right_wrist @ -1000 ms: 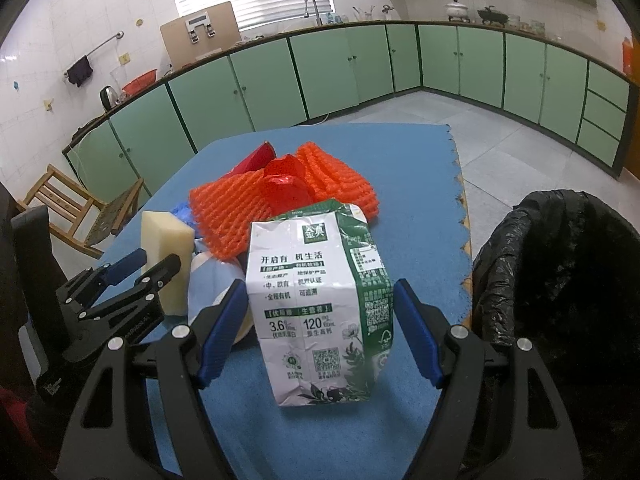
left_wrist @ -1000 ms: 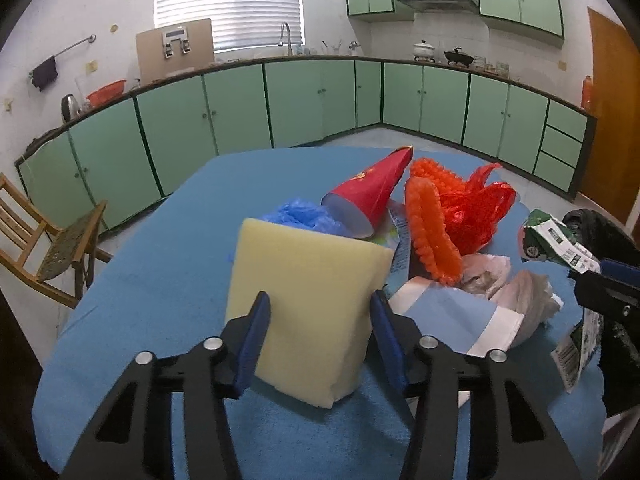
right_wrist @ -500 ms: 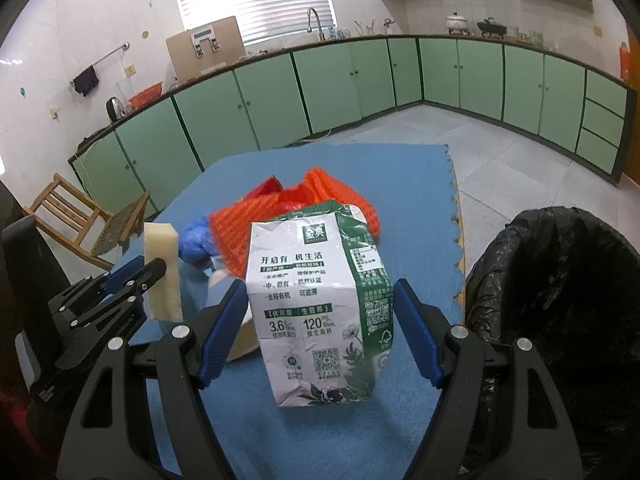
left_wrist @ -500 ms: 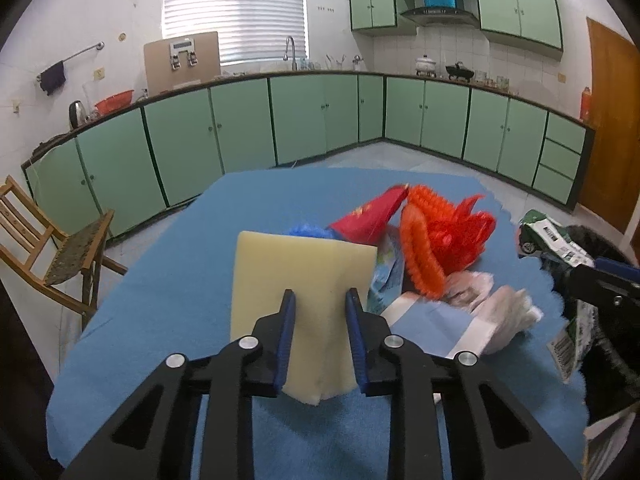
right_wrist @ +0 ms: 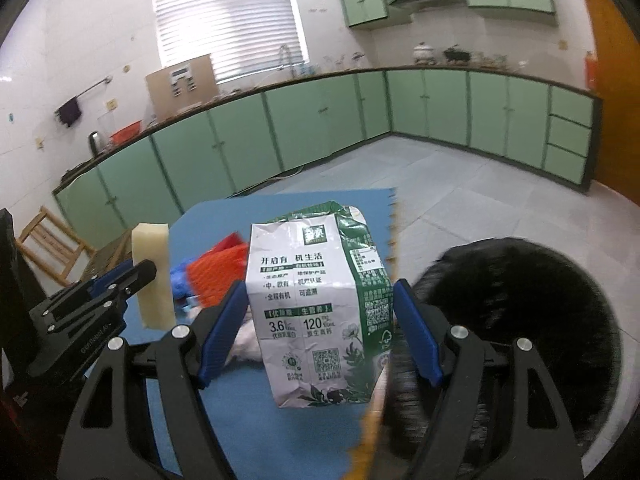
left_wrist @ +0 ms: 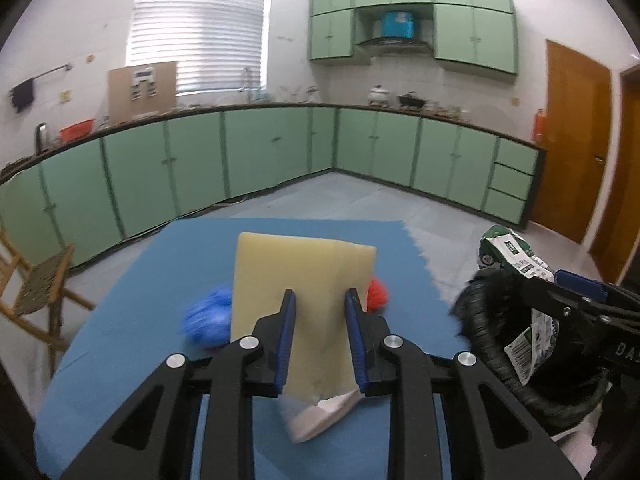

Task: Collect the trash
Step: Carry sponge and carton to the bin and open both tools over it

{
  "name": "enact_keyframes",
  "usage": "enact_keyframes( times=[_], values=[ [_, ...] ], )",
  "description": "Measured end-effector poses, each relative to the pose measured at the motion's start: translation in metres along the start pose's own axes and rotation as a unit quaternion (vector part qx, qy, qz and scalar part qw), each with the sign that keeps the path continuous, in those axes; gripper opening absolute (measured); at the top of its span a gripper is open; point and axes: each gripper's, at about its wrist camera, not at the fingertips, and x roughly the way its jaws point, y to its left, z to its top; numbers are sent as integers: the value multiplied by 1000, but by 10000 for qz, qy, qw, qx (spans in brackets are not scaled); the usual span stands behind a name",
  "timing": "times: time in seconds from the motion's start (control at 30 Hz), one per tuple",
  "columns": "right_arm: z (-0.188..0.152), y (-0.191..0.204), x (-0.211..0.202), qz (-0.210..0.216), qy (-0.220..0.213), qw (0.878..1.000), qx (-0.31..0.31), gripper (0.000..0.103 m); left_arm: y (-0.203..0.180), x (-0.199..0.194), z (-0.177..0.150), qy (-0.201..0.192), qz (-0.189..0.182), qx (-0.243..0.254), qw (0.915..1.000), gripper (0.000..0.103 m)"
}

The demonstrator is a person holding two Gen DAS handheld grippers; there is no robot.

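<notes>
My left gripper (left_wrist: 319,304) is shut on a pale yellow sponge block (left_wrist: 300,280), held upright above the blue table mat (left_wrist: 132,320). The same sponge (right_wrist: 154,276) shows at the left of the right wrist view. My right gripper (right_wrist: 320,300) is shut on a white and green milk carton (right_wrist: 316,312), lifted off the mat. The carton (left_wrist: 516,256) also appears at the right of the left wrist view. A black bin bag (right_wrist: 520,312) gapes just right of the carton.
Red and orange netting (right_wrist: 218,272), a blue bag (left_wrist: 210,318) and crumpled white wrapping (left_wrist: 320,416) lie on the mat. The mat's scalloped right edge (right_wrist: 394,232) borders the bin. A wooden chair (left_wrist: 36,292) stands at the left, green cabinets behind.
The left jaws closed on the sponge and lifted it off the mat. The right gripper rose with the carton. Both views now look higher and the trash pile has dropped lower.
</notes>
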Motion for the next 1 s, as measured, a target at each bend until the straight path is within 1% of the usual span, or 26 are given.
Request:
enact_keyframes(
  times=[0.1,0.23,0.4,0.53,0.63,0.7,0.77,0.83,0.87,0.9,0.93,0.97,1.0],
  values=[
    [5,-31,-16,-347,-144,9992,115,72,-29,7,11,-79,-364,140,9992,25],
    [4,-74,-28,-761,-230,9964,279,72,-75,21,17,-95,-900,306,9954,25],
    [-4,-126,-31,-1227,-184,9911,473,72,-129,45,15,63,-1416,446,9889,25],
    [-18,-156,-29,-1471,-101,9869,656,72,-166,61,7,251,-1745,524,9830,25],
    [-30,-173,-24,-1615,-17,9838,781,72,-191,71,3,333,-1924,615,9788,25],
    [-37,-182,-21,-1715,36,9820,794,72,-205,79,-1,402,-2024,662,9762,25],
    [-43,-188,-17,-1779,89,9807,812,72,-211,83,-7,468,-2099,685,9742,25],
    [-46,-191,-13,-1862,142,9790,822,73,-221,91,-13,642,-2203,711,9707,27],
    [-47,-193,-10,-1931,191,9777,803,78,-223,93,-16,728,-2218,710,9698,28],
    [-47,-196,-9,-2015,197,9761,790,85,-224,96,-17,796,-2219,699,9693,31],
    [-48,-198,-8,-2077,188,9749,781,86,-224,99,-20,892,-2243,688,9680,36],
    [-49,-199,-7,-2113,199,9741,782,86,-223,99,-22,937,-2248,675,9675,43],
    [-51,-201,-7,-2141,221,9733,797,89,-221,98,-23,937,-2241,663,9678,46]
  ],
)
